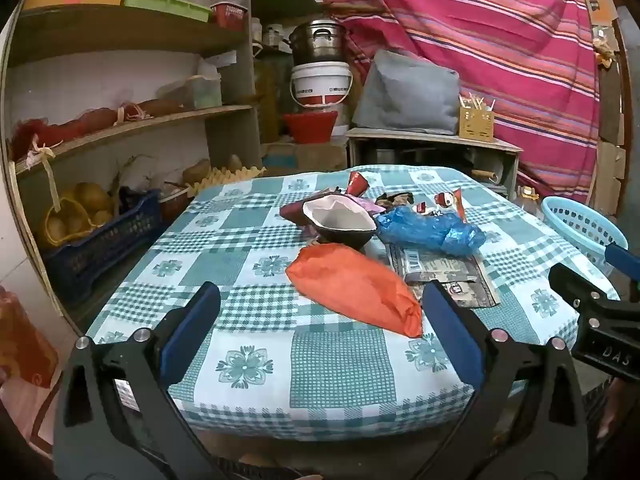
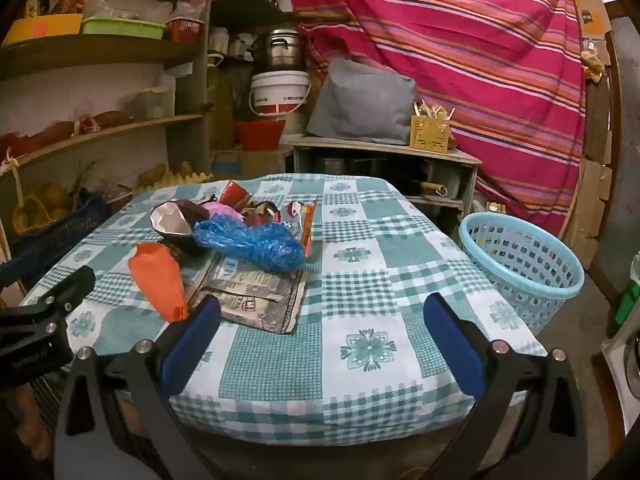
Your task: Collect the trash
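Both tools wide apart; "DAS" on right tool [image 1: 600, 320].

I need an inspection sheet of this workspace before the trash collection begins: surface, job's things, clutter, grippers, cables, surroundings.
Surface: table under a teal-and-white checked cloth, partly bare.
Job's things: crumpled orange paper wrapper, crumpled blue plastic bag, flat grey printed foil packets, dark open pouch with white lining, small red and pink wrappers behind; light blue perforated plastic basket beside the table's right edge.
Clutter: nothing seen apart from the trash.
Grippers: left gripper open, empty, near the orange wrapper; right gripper open, empty.
Cables: nothing seen.
Surroundings: wooden shelves, pink striped cloth, white plastic bucket.
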Motion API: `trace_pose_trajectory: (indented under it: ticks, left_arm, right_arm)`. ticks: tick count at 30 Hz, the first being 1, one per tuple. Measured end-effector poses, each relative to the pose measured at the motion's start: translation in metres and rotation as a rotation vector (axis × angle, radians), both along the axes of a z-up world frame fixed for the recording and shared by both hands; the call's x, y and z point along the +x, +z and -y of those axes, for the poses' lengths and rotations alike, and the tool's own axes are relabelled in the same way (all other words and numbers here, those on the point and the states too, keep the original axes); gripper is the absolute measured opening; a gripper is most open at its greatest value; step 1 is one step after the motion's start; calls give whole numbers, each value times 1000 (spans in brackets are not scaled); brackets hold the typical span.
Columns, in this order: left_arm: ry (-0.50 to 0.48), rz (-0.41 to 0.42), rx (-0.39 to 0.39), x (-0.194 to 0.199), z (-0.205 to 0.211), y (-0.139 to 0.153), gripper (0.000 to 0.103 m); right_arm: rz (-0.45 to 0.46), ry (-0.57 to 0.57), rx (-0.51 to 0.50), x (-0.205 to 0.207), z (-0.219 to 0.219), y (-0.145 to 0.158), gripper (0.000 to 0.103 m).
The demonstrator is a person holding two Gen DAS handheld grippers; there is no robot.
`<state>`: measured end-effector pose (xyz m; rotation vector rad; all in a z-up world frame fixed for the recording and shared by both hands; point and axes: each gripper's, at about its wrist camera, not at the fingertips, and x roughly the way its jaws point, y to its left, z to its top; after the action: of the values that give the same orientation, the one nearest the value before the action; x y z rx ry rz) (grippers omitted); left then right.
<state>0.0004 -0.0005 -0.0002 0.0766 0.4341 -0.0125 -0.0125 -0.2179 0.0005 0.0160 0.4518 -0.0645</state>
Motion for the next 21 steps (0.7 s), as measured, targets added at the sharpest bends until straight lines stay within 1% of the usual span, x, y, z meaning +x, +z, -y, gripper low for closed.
trace_pose_trajectory:
  ticks: [4, 11, 19, 20, 21]
  left_arm:
    - [1, 2, 0, 0, 1, 0, 98]
    - [2, 4, -4, 0, 3, -2, 98]
    - [5, 4, -3, 0, 9, -3, 98]
    - [3, 8, 2, -5, 10, 4, 98]
    - [-1, 7, -5, 0, 4, 4, 98]
  right_arm:
    - [-3, 0, -7, 0, -1, 1, 99]
    - [9, -2, 12, -4, 5, 5, 99]
    - [15, -4, 10, -3, 5, 3, 99]
    - [15, -4, 10, -3, 5, 3, 99]
    - [16, -4, 10, -3, 4, 2, 99]
